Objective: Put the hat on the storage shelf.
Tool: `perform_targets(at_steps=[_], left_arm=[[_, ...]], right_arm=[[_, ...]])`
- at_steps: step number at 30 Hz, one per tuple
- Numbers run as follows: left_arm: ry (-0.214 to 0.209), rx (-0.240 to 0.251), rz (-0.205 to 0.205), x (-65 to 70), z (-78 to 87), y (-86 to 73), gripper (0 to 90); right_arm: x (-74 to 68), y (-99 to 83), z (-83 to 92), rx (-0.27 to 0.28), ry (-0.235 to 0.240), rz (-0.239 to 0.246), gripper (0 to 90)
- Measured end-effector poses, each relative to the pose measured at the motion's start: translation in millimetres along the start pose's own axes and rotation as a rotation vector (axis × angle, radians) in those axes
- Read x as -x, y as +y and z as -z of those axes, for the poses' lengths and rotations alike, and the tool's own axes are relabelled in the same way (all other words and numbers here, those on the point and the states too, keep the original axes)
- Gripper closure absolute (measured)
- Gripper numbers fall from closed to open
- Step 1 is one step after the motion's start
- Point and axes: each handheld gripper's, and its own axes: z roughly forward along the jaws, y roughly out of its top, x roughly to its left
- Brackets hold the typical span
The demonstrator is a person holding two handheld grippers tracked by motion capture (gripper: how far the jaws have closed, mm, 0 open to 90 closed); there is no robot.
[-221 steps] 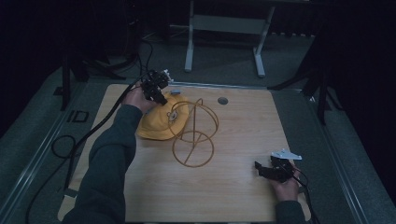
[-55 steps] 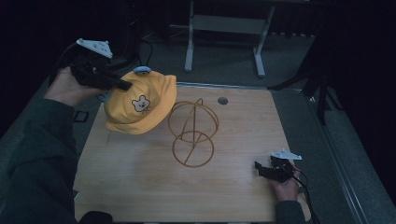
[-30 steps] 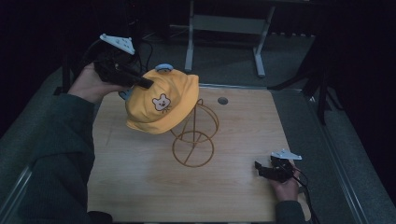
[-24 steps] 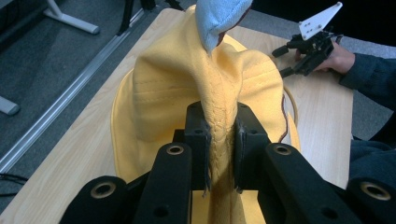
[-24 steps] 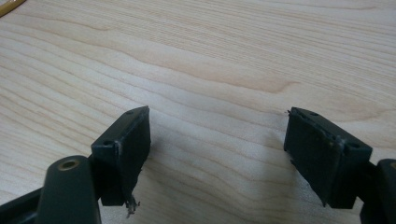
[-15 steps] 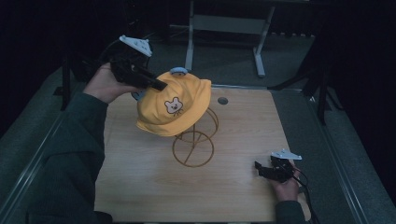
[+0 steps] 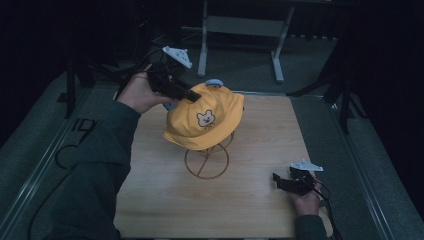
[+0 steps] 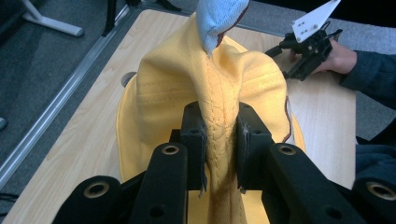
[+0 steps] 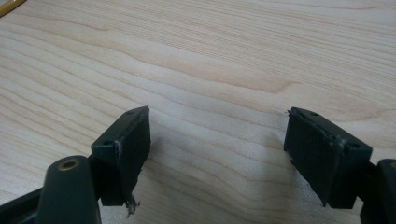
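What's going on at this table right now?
A person holds a gripper in each hand. The left gripper is shut on a fold of the yellow hat, holding it over the wire stand on the wooden table. Whether the hat touches the stand is unclear. The right gripper rests open and empty near the table's front right.

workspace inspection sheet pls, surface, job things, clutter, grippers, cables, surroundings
surface: light wooden table, mostly bare.
job's things: yellow hat with a bear patch, held up over the wire stand, hiding the stand's top.
clutter: one small round dark spot on the table past the hat; cannot tell what it is.
grippers: left gripper shut on a fold of the hat; right gripper open, low over bare wood near the table's front right.
cables: black cable loops on the floor at left.
surroundings: dark room, grey floor, metal frame behind the table.
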Motion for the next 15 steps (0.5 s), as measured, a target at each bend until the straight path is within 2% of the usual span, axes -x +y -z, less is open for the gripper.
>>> perform_targets(at_steps=[2, 5, 9, 15], left_arm=[[-0.008, -0.004, -0.001, 2.6, -7.8, 3.4, 75.6], [-0.012, -0.031, -0.023, 6.7, -20.9, 7.7, 74.8], [-0.015, -0.048, -0.024, 10.7, -35.0, 8.4, 70.7], [-0.026, -0.06, -0.039, 15.1, -46.3, 7.4, 68.7]], right_arm=[[0.0, 0.0, 0.0, 0.0, 0.0, 0.0, 22.7], [-0.1, 0.0, 0.0, 0.001, 0.001, -0.001, 22.7], [-0.1, 0.0, -0.1, 0.002, 0.001, -0.002, 22.7], [-0.3, 0.0, 0.0, 0.001, 0.002, -0.005, 22.7]])
